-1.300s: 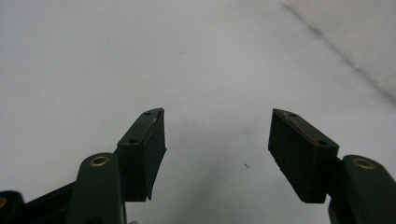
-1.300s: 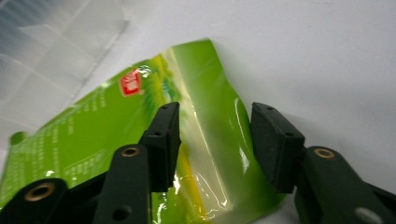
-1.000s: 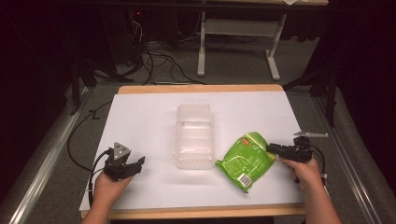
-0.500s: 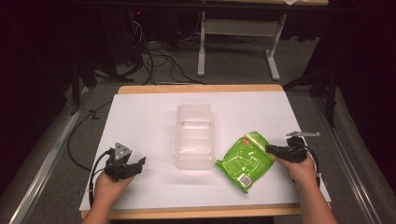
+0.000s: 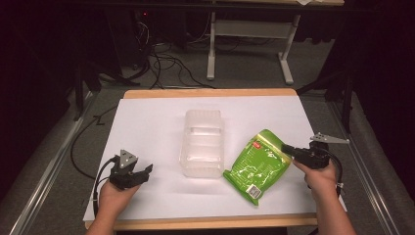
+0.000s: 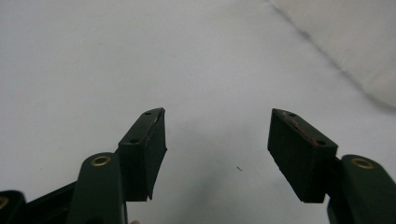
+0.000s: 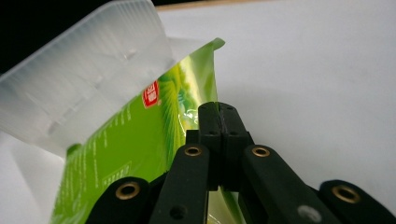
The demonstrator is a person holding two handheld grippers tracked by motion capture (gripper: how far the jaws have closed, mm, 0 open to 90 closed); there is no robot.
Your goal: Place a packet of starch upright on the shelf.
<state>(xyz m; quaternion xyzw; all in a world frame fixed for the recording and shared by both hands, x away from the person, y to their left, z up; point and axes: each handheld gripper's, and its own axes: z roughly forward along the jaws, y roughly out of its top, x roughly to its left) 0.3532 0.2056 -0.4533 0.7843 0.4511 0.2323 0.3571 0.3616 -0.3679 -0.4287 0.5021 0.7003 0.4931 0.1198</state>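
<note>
High view takes in a desk [image 5: 147, 122] covered in white, its wooden edge showing at the far and near sides. At its middle sits a clear plastic container [image 5: 203, 143], ribbed and empty as far as can be seen. Just to the right of it a green pouch [image 5: 258, 165] lies flat on the white surface, set at a slant, its near-left corner close to the container's base. The right gripper [image 5: 289, 149] reaches in from the right edge of the desk, and its jaws are pinched together on the pouch's upper right edge; the right gripper view shows the two black pads pressed tight with green film [image 7: 140, 154] caught between them and the container wall [image 7: 79, 79] behind. The left gripper [image 5: 139, 172] rests low at the desk's near-left, well apart from both things, its jaws spread wide over bare white surface with nothing between them.
</note>
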